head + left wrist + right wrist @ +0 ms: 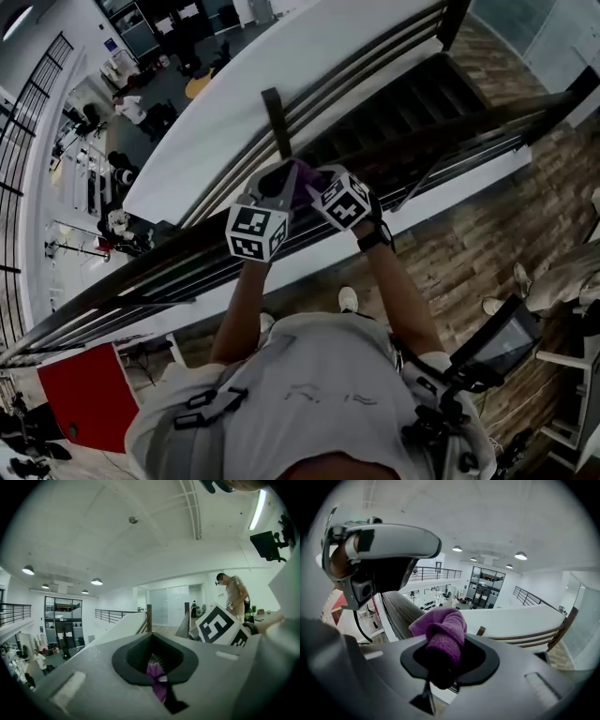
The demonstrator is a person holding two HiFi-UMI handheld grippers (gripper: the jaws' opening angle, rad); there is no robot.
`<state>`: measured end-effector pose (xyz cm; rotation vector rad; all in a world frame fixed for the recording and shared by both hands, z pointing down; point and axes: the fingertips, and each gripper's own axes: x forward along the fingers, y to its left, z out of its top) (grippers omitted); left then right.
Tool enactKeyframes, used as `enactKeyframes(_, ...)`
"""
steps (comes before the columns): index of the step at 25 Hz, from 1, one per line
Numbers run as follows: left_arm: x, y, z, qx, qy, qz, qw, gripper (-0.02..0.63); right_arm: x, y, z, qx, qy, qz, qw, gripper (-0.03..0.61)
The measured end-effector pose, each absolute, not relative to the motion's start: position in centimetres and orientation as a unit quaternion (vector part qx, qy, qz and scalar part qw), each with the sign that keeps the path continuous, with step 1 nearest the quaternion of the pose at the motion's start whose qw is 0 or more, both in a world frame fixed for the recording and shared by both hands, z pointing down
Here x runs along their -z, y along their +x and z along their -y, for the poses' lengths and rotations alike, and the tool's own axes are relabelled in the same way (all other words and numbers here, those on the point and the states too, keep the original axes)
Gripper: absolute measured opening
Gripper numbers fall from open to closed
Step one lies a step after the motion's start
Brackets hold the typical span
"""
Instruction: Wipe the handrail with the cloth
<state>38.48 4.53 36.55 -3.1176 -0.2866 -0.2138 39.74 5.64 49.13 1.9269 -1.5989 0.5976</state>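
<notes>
A dark post point(277, 122) rises just above the grippers at frame centre. Stairs point(412, 94) descend at upper right. A white sloped wall point(234, 103) fills the top centre, with people point(131, 108) on a lower level at upper left. A red panel point(89, 394) sits at lower left and a wood floor point(469, 244) lies at right.

The handrail point(159, 262) is bare toward lower left and toward upper right, and only the post stands near the grippers. Beyond the rail the drop is open.

The handrail's long axis runs diagonally from lower left to upper right. The purple cloth point(302, 176) sits on it at centre, bunched between the grippers. The left gripper point(274, 183) pinches a thin fold of the cloth, and the right gripper point(323, 187) clamps a thick wad.
</notes>
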Motion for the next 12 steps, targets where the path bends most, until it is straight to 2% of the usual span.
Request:
enactKeyframes(4,-37.2,40.9,-8.7,0.077,-0.988,0.132,0.015,0.002,-49.0,44.0,-9.7,-0.228,0.749,0.56,0.27,0.1)
enactKeyframes(12,-37.9,44.1,-15.6,0.078,-0.98,0.183,-0.001,0.002,-48.2,52.1,-18.4,-0.237,0.802,0.487,0.251,0.1)
